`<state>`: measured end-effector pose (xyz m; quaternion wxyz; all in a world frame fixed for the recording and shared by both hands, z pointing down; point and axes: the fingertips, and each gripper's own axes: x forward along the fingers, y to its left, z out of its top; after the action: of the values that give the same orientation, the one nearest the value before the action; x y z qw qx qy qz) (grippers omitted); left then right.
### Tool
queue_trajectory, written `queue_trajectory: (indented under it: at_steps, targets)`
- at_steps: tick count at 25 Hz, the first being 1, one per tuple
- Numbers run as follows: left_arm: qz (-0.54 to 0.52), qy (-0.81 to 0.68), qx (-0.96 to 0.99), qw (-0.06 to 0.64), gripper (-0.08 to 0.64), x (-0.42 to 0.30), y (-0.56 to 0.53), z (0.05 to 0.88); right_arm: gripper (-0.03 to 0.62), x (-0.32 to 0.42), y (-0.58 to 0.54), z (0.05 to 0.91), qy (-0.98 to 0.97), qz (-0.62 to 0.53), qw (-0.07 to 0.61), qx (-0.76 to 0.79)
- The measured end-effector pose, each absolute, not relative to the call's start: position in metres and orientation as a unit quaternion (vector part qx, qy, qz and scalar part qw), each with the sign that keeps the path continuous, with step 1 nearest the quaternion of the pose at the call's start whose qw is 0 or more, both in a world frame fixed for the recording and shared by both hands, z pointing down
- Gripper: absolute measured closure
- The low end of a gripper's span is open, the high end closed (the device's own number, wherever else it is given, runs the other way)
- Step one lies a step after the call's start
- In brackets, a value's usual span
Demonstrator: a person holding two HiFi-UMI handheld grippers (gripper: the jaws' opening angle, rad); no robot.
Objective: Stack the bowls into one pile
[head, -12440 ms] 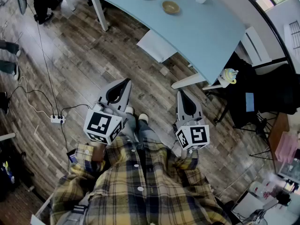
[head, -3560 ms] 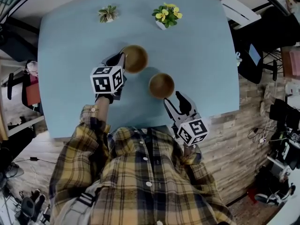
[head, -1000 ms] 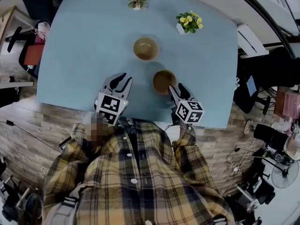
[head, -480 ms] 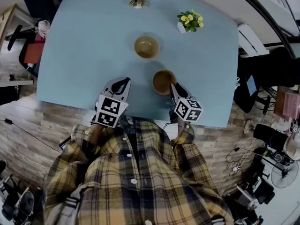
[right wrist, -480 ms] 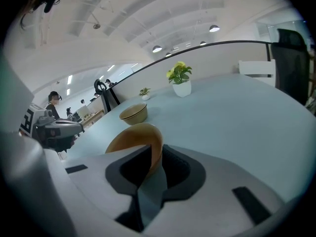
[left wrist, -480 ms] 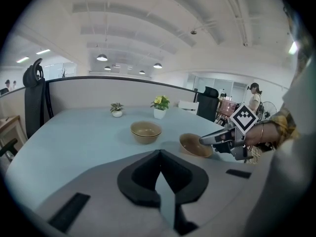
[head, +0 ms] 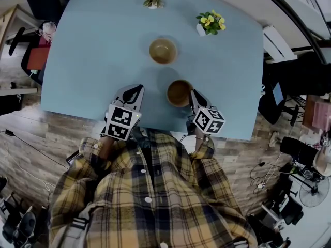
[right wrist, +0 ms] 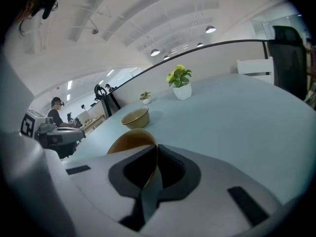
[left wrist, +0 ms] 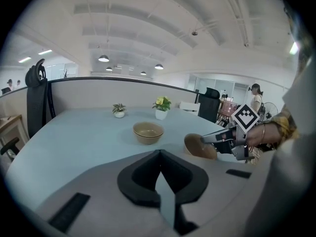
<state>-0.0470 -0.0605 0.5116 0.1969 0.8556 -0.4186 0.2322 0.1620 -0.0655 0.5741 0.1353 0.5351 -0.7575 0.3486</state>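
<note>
1. The near bowl (head: 179, 93), tan-brown, is above the light blue table (head: 98, 45) close to its front edge. In the left gripper view it (left wrist: 199, 146) is tipped, with its opening turned sideways instead of up.
2. The right gripper (head: 193, 94) grips this bowl's right-hand rim. In the right gripper view the bowl (right wrist: 129, 141) has its thin wall caught between the two dark pads of the right gripper (right wrist: 155, 151). The jaws have just been closing onto it and now stand narrow, one pad inside the wall and one outside.
3. The far bowl (head: 163, 51) stands upright on the table farther back, apart from the near one. I cannot tell whether it is a single bowl or nested ones.
4. The left gripper (head: 137, 90) is to the left of the near bowl, apart from it, over the table's front edge. In its own view the left gripper (left wrist: 159, 153) has its jaws pressed together with nothing between them.
5. Toward the back of the table are a yellow-flowered plant in a white pot (head: 209, 22) and a small green plant (head: 153, 0), well apart from both bowls.
6. The person's plaid shirt (head: 150, 200) fills the lower part of the head view, and wood-look floor (head: 46, 133) shows to the left.
</note>
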Motion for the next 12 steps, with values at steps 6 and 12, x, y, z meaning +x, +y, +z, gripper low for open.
queue_trajectory:
  at_steps: [6,12]
  targets:
    - [0.228,-0.424,0.854,0.197,0.57,-0.05,-0.061,0.511,0.575,0.156,-0.075,0.56,-0.77,0.335,0.129,0.528]
    - [0.225,-0.432,0.851,0.197,0.571,-0.057,-0.061,0.508,0.575,0.141,-0.098,0.542,-0.786,0.322,0.124,0.513]
